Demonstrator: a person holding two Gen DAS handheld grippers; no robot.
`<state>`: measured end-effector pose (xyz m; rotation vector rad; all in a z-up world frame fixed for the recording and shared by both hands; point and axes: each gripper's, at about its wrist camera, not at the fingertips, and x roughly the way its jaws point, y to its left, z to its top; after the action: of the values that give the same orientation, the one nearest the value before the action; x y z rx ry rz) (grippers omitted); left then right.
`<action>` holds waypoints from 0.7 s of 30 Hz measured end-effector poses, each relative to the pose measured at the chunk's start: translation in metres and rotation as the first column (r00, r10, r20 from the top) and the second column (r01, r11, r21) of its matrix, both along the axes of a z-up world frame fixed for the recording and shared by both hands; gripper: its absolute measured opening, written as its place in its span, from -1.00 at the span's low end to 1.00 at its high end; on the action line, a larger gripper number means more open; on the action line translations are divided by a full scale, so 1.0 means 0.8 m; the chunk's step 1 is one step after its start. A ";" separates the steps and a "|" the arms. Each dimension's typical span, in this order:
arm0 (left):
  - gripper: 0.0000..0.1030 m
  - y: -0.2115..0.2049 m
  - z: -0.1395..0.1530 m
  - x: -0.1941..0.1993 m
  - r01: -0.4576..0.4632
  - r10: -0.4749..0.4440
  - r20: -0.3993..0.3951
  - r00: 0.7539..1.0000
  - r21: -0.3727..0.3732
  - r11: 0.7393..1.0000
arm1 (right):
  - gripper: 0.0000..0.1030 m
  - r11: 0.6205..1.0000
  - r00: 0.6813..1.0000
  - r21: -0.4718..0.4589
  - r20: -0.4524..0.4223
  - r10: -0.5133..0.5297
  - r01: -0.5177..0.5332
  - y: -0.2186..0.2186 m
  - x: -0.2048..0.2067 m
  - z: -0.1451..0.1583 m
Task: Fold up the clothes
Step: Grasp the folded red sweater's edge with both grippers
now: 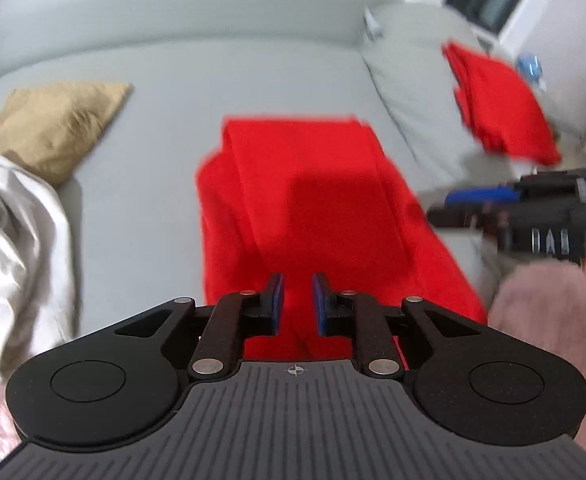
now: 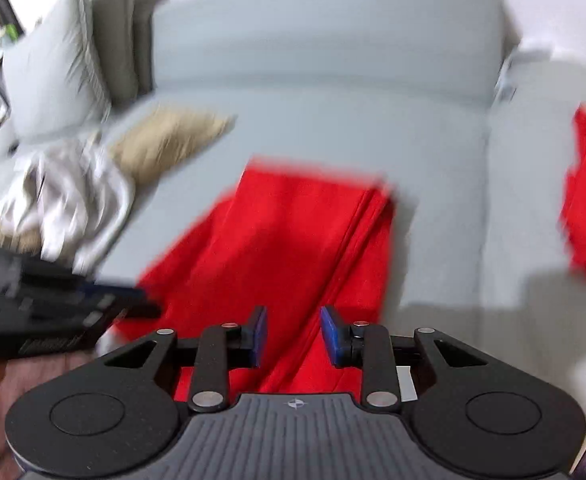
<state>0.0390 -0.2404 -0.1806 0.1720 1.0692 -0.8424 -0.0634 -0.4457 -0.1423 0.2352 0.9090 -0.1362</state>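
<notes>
Red garment [image 1: 313,200], folded lengthwise, lies ahead of both grippers; cross-folds remain. Left gripper [image 1: 297,300] and right gripper [image 2: 294,334]: slightly parted, pinching nothing. Folded red piece [image 1: 501,104] right; white heap [image 1: 17,248] left, unfolded.

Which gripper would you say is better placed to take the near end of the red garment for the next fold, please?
Probably the left gripper: its open jaws hang centred over the red garment. The right gripper hangs over its right edge.
</notes>
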 end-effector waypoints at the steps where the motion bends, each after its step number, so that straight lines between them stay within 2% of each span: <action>1: -0.62 0.001 -0.002 0.009 -0.019 0.019 -0.009 1.000 -0.007 1.000 | -0.82 1.000 1.000 0.009 0.016 0.002 -0.002 -0.010 0.017 -0.001; 5: -0.67 0.000 -0.027 0.028 -0.071 0.073 -0.058 0.996 0.034 0.997 | -0.82 0.993 0.998 0.102 0.023 0.054 -0.056 -0.020 0.077 -0.032; 7: -0.73 0.005 -0.034 0.028 -0.087 0.088 -0.089 0.992 0.019 0.996 | -0.82 0.989 0.995 0.112 0.008 0.096 -0.096 -0.012 0.105 -0.055; 10: -0.79 0.011 -0.046 0.028 -0.085 0.090 -0.138 0.986 0.038 0.996 | -0.83 0.981 0.988 0.130 -0.017 0.151 -0.147 0.002 0.143 -0.083; 11: -0.80 0.011 -0.050 0.028 -0.080 0.086 -0.141 0.986 0.046 0.996 | -0.86 0.982 0.986 0.111 -0.044 0.160 -0.154 0.008 0.160 -0.097; 12: -0.80 0.010 -0.054 0.029 -0.074 0.081 -0.145 0.986 0.054 0.996 | -1.00 0.987 0.986 0.067 -0.064 0.151 -0.147 0.010 0.173 -0.109; 16: -0.79 0.005 -0.062 0.042 -0.094 0.106 -0.189 0.976 0.076 0.993 | -1.00 0.998 0.997 -0.040 -0.052 0.055 -0.057 -0.001 0.196 -0.124; 18: -0.78 0.005 -0.065 0.044 -0.096 0.109 -0.199 0.974 0.075 0.993 | -1.00 0.985 0.997 -0.175 -0.080 -0.022 0.008 -0.005 0.211 -0.129; 21: -0.76 0.008 -0.064 0.040 -0.083 0.093 -0.181 0.979 0.066 0.994 | -1.00 0.998 0.994 0.014 -0.093 -0.066 0.067 -0.037 0.215 -0.120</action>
<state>0.0708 -0.2342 -0.2319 0.0954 1.2667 -0.7586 0.1088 -0.4756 -0.2382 0.2769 0.9948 -0.2023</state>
